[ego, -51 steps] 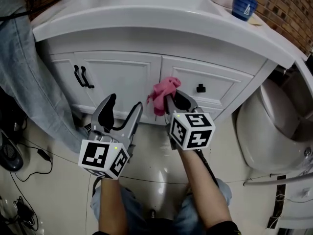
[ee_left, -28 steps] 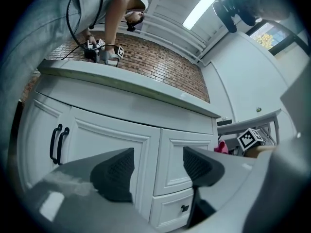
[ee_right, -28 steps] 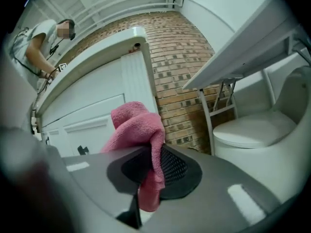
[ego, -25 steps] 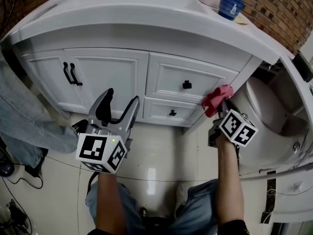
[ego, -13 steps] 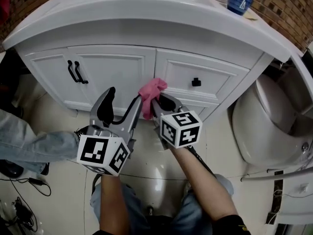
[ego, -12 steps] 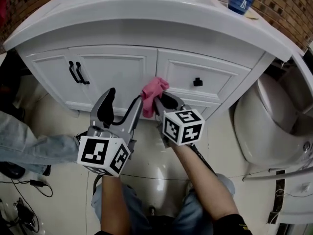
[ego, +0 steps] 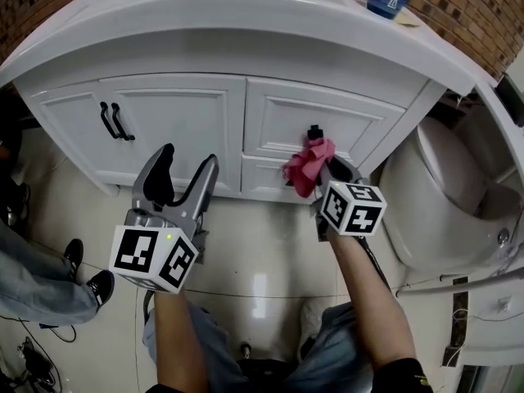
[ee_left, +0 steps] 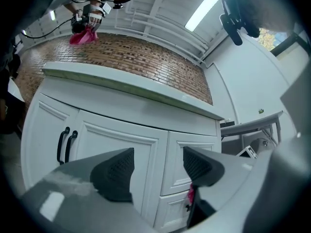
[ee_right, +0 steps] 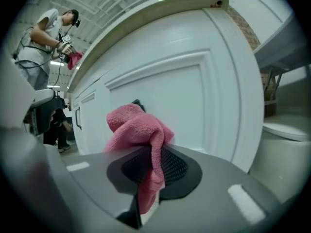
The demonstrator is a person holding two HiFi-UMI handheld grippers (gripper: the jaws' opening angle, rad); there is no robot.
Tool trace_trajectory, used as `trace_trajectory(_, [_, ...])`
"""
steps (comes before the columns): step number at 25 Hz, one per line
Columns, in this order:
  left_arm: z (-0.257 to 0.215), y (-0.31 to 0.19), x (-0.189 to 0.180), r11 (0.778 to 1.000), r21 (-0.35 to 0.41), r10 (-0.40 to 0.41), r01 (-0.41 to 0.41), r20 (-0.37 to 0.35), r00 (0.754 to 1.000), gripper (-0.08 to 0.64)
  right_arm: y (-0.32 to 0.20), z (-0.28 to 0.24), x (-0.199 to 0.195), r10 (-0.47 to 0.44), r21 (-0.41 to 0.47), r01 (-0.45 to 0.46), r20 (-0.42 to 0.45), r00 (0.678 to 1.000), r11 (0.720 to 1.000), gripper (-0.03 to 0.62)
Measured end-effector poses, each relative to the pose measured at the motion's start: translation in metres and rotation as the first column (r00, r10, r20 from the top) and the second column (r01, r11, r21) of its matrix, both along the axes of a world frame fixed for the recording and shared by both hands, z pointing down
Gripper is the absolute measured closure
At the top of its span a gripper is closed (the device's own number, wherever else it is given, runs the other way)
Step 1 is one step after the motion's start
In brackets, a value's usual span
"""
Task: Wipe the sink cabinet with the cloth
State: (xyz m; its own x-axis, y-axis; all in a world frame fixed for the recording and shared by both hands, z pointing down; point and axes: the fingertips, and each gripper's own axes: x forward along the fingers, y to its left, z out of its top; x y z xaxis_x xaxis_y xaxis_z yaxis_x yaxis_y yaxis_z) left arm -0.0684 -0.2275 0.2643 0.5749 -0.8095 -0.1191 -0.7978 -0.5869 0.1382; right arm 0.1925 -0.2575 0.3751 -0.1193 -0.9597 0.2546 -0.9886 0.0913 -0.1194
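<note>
Against the drawer front [ego: 327, 121] of the sink cabinet [ego: 188, 113], at 6 o'clock of its black knob [ego: 313, 130], sits the bunched pink cloth [ego: 307, 166], pinched between the closed jaws of the right tongs [ego: 329, 170]. At 9 o'clock of the cloth, the left tongs [ego: 182, 178] gape with nothing between them, facing the door panel. This looks like the wiping step itself. The next stroke likely needs steady pressure and a path around the knob, clear of the toilet [ego: 426, 195] at 3 o'clock.

The pink cloth [ee_right: 137, 130] pinched in the right gripper [ego: 327, 167] looks like nubbly terry. The gripper's pads [ee_right: 177, 168] are matt, dimpled black. Ahead of it, the sink cabinet [ego: 184, 117] is smooth white paint, and beneath it the floor tiles [ego: 254, 256] are glossy.
</note>
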Motion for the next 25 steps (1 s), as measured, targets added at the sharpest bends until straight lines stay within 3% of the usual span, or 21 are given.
trace_trajectory(4, [0.003,0.001,0.015,1.000,0.002,0.013,-0.013,0.015,1.000,0.239,0.017,-0.002,0.060,0.123,-0.003,-0.123,-0.025,0.992,0.992,0.547])
trace_trajectory(9, [0.005,0.002,0.022,1.000,0.009,0.018,-0.018,0.041,0.999,0.239,0.026,-0.001,0.077,0.168,-0.024,-0.170,-0.079,0.983,0.985,0.546])
trace_trajectory(13, [0.007,-0.001,0.012,1.000,0.006,0.001,-0.001,0.070,0.998,0.239,0.035,0.002,0.110,0.284,-0.044,-0.285,-0.035,0.958,0.957,0.548])
trace_trajectory(18, [0.002,-0.003,0.001,1.000,0.007,-0.023,0.022,0.038,0.999,0.239,0.038,0.005,0.115,0.308,-0.049,-0.310,-0.048,0.950,0.950,0.548])
trace_trajectory(21, [0.004,-0.004,0.007,1.000,0.006,-0.011,0.011,0.031,0.999,0.239,0.030,0.013,0.073,0.223,-0.061,-0.222,0.007,0.975,0.973,0.548])
trace_trajectory(23, [0.005,-0.004,0.014,1.000,0.005,0.000,0.000,0.030,1.000,0.239,0.019,0.020,0.017,0.075,-0.063,-0.073,0.034,0.997,0.995,0.548])
trace_trajectory(25, [0.007,-0.004,0.018,1.000,0.002,0.002,-0.002,0.035,0.999,0.239,0.007,0.025,-0.046,-0.124,-0.056,0.123,-0.007,0.992,0.991,0.547])
